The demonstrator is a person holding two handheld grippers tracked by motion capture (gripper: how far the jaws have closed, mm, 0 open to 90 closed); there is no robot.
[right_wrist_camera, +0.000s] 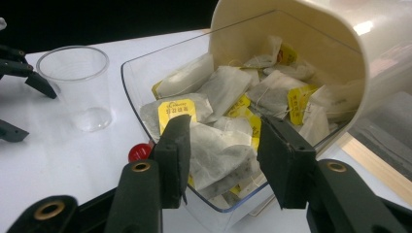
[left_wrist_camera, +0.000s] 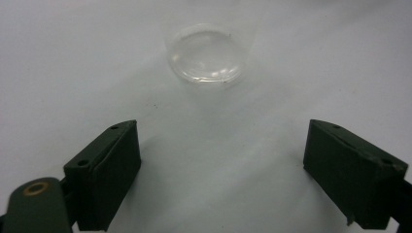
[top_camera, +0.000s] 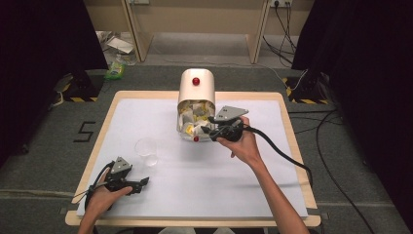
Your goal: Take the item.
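A cream tea-bag box (top_camera: 196, 87) lies at the middle back of the table, its clear drawer (right_wrist_camera: 141, 104) pulled open and heaped with several tea bags (right_wrist_camera: 221, 87). My right gripper (top_camera: 208, 125) is at the drawer's right front corner. In the right gripper view its jaws (right_wrist_camera: 223, 153) stand open on either side of a white tea bag (right_wrist_camera: 214, 150) with a yellow tag. A clear plastic cup (top_camera: 147, 151) stands upright left of the drawer. My left gripper (top_camera: 143, 183) rests near the front left, open, and faces the cup (left_wrist_camera: 206, 56) with nothing between its fingers (left_wrist_camera: 109, 170).
A white mat (top_camera: 204, 190) covers the wooden table top. A red knob (right_wrist_camera: 139, 151) sits on the drawer's front, and another (top_camera: 196, 81) on the box's top. The right gripper's cable (top_camera: 287, 156) trails across the mat to the right. Dark curtains and cables surround the table.
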